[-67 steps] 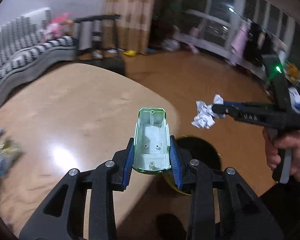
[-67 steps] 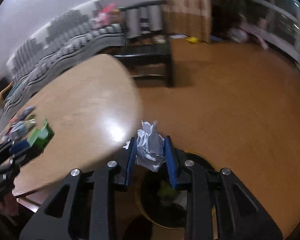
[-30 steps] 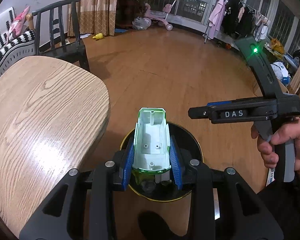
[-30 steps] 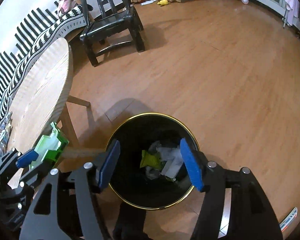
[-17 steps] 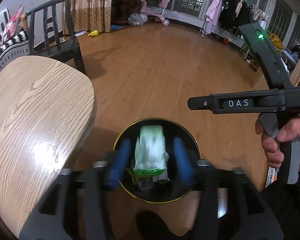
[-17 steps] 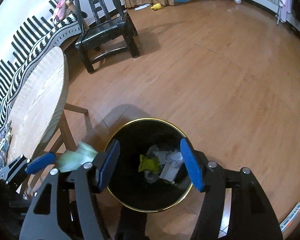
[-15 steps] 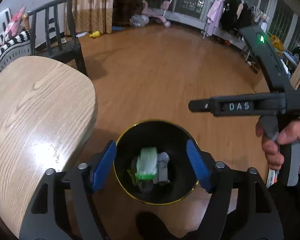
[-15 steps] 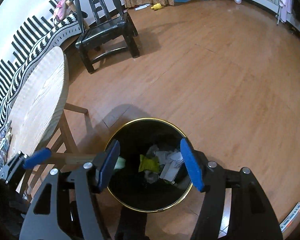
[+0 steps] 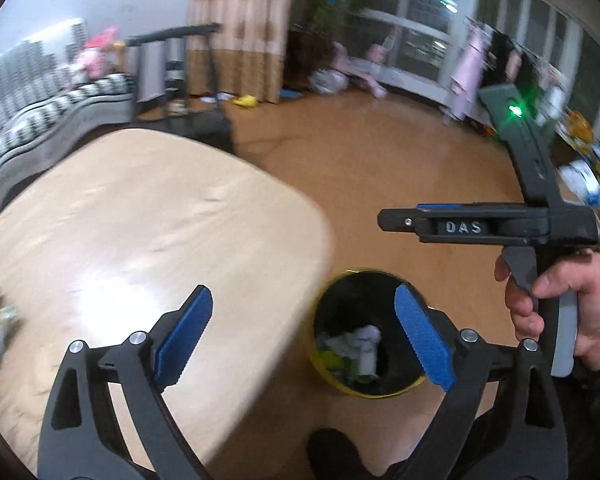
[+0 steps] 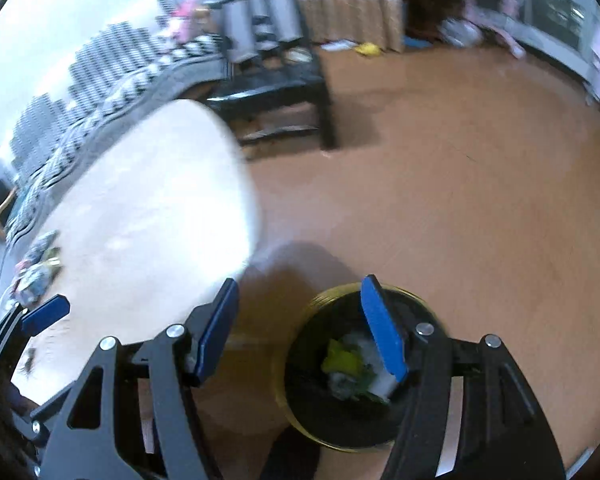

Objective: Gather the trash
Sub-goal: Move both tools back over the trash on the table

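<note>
Left hand-held gripper (image 9: 304,336): jaws spread wide, nothing between the blue pads, positioned over the edge of the wooden counter (image 9: 140,220). Right hand-held gripper (image 10: 296,324): jaws likewise wide apart and empty, above the floor near the bin. The black trash bin (image 9: 332,312) with a gold rim stands on the wooden floor (image 10: 440,180) just beside the counter; crumpled white and green trash (image 10: 348,364) lies inside it. More litter (image 10: 36,268) sits at the counter's far-left edge, blurred. 1 dark chair (image 10: 276,76) stands beyond the counter.
</note>
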Demonstrator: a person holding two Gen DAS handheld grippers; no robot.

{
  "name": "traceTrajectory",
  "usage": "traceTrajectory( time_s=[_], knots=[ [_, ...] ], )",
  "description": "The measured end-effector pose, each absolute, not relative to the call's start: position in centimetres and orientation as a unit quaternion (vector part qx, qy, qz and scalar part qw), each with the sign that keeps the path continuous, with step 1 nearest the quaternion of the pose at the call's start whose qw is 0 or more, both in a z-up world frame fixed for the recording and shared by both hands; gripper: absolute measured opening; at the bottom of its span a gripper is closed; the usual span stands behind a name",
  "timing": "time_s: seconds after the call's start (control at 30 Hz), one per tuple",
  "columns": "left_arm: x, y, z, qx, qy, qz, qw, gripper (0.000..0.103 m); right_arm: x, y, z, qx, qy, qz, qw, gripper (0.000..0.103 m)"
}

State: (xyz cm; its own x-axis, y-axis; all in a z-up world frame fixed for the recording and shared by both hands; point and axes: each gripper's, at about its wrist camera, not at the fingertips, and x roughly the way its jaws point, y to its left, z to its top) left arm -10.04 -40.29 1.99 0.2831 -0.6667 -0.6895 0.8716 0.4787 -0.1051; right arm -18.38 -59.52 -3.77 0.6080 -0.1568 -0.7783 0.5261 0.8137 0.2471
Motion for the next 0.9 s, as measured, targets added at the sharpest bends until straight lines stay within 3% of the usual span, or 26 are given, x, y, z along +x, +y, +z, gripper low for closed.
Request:
traceTrajectory(
  time_s=[0.3,0.57,0.83,0.9],
  knots=[
    [-1.8,-21.4,4.4,0.075,0.361,-0.324,0.871,0.091,-4.0,-43.1,-0.9,0.141,0.41,-0.032,0.901,0.064],
    [3.4,-5.4,2.5,0.036,0.368,-0.168,0.914,0.091,2.9,-28.4,-0.1,0.065,0.418,0.083,0.902,0.064],
    [7.3,-1.5,-0.8,0.024,0.396,-0.126,0.909,0.09,7.7,-20.3,-2.2,0.057,0.44,0.138,0.885,0.064],
    [8.0,-1.4,-1.4,0.018,0.407,-0.125,0.905,0.084,8.4,-19.3,-2.4,0.055,0.439,0.144,0.885,0.064]
  ],
)
